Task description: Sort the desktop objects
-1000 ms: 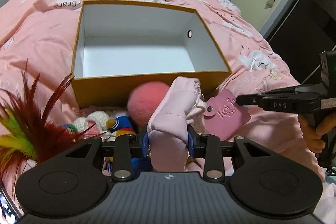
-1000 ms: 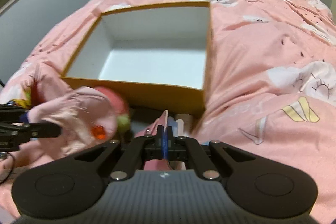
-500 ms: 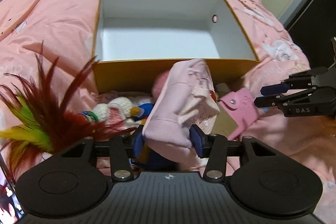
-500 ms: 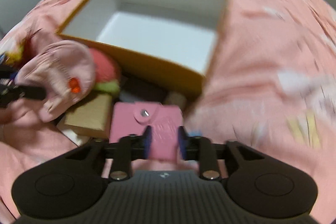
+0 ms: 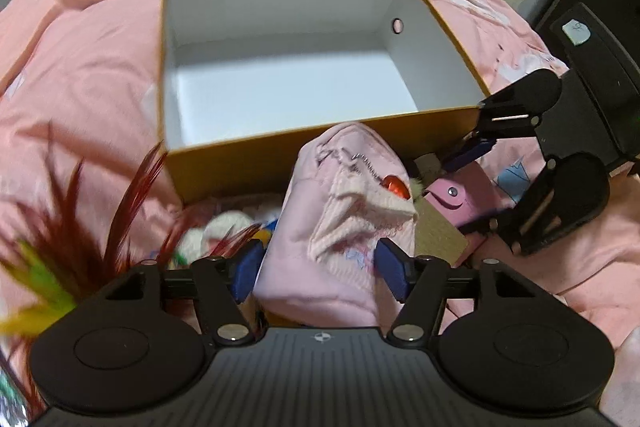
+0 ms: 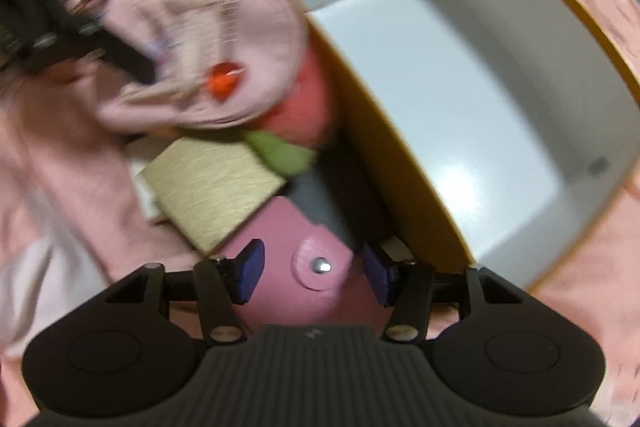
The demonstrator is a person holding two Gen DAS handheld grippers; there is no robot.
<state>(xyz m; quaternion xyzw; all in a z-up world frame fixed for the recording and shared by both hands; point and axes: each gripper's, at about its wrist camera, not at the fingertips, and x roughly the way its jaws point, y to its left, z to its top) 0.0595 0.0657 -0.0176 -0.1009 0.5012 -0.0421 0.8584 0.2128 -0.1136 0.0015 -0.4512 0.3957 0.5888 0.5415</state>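
Observation:
My left gripper (image 5: 318,267) is shut on a pale pink fabric pouch (image 5: 344,211) with a red bead, held up just in front of the open yellow box (image 5: 280,155) with a white inside. The pouch also shows in the right wrist view (image 6: 200,55). My right gripper (image 6: 312,273) is open, its pads on either side of a pink snap wallet (image 6: 288,247) that lies on the bed; whether they touch it is unclear. The right gripper (image 5: 480,187) shows at the right of the left wrist view, over the wallet (image 5: 460,199).
A gold card (image 6: 212,187), a red plush ball (image 6: 308,107) with a green leaf and a dark flat item lie by the box's near wall. Red and green feathers (image 5: 52,247) and knitted toys (image 5: 224,231) lie to the left. A pink duvet (image 5: 80,67) covers the bed.
My left gripper has lifted the pouch closer to the box. My right gripper has opened and come down around the pink wallet, turning toward the box corner.

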